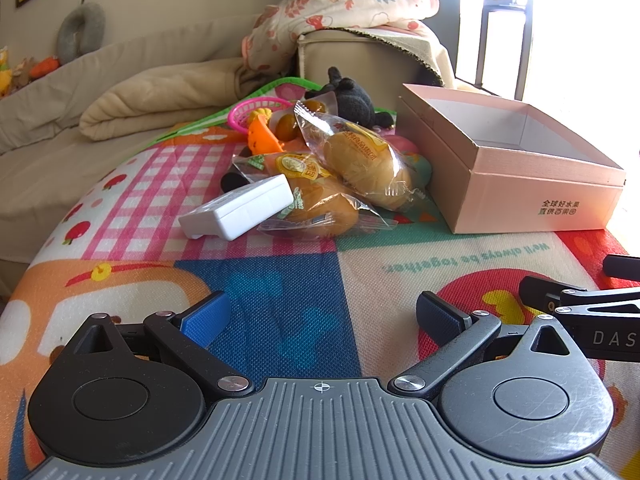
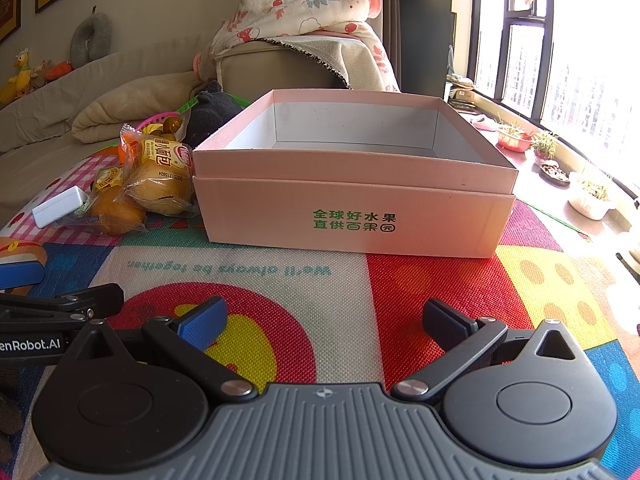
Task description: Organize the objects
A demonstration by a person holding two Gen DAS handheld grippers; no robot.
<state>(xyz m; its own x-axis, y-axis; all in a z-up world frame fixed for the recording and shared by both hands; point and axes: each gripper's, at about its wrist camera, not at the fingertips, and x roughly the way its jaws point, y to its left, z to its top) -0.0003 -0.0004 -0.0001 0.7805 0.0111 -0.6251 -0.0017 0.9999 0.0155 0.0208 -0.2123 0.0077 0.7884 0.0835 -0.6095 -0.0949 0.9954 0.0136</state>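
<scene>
Both the left tongs [image 1: 322, 316] and right tongs [image 2: 325, 320] gape wide and empty. The wrapped buns [image 1: 360, 164] lie just left of the pink box [image 2: 352, 184]; they look light, soft and crinkly-slick, best pinched gently across the middle.

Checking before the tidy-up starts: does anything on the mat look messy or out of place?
Yes. The bread packets, white box, black plush toy and pink basket lie heaped left of the pink box, which looks empty. Nothing seems spilled or damaged.
</scene>
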